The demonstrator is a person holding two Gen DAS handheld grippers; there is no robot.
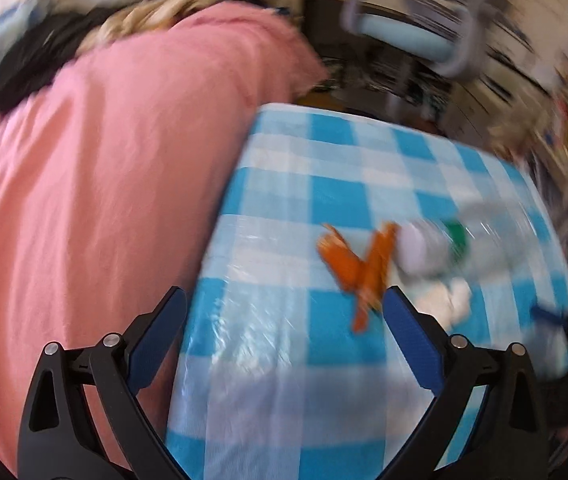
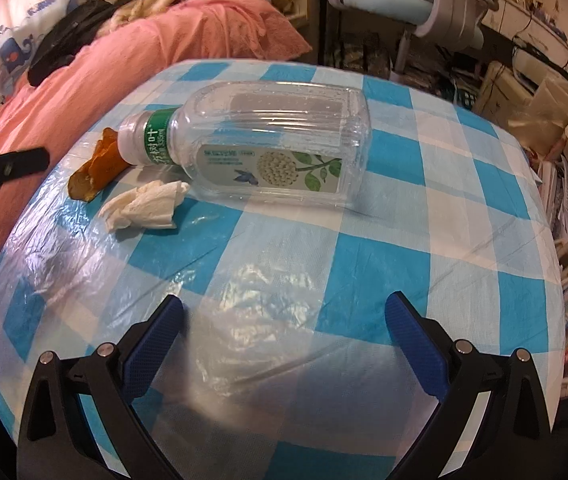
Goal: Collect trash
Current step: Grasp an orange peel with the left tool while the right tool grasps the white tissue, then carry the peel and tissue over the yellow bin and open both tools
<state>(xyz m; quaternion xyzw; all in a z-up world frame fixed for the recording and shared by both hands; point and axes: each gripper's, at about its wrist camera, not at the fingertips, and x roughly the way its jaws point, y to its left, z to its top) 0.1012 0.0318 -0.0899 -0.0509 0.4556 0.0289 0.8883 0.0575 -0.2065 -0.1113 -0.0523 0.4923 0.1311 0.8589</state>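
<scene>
Beside the bottle (image 2: 264, 144) neck lie peel (image 2: 96, 172) and tissue (image 2: 148, 204); both my claws (image 2: 284, 320) are wide, empty. Its round body may roll off the bench (image 2: 464, 240) if I nudge it.

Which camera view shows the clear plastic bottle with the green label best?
The right wrist view: the clear plastic bottle with the green label lies on its side, sharp and whole, printed label showing. In the left wrist view it is only a motion-blurred smear, its green band barely recognisable.
</scene>
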